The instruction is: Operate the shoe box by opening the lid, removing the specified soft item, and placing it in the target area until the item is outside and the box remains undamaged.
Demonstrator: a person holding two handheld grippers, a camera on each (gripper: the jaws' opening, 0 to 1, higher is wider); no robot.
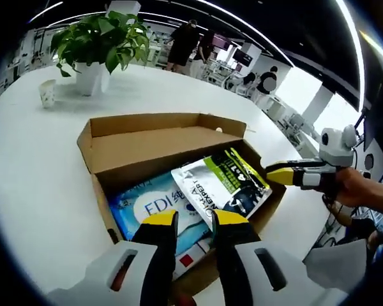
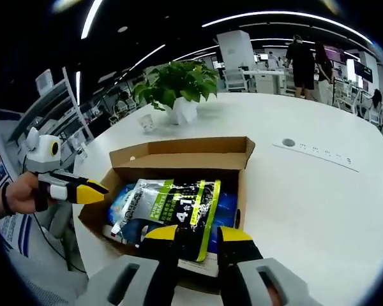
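Your cardboard shoe box (image 1: 159,143) sits open on the white table (image 1: 32,172), its lid folded back, with a silver-and-green soft pouch (image 1: 225,182) lying inside on top of a blue tissue pack (image 1: 150,207). Your left gripper (image 1: 195,223) hovers over the box's near edge, fingers slightly parted and holding nothing. Your right gripper (image 2: 196,234) also hangs released at the box's edge, just before the pouch; a potted plant (image 1: 102,44) stands well behind.

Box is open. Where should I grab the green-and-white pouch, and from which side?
Judging by its pose, grip the green-and-white pouch by its near edge, coming from above with the right gripper: it lies flat on top of the blue pack, nothing covering it.
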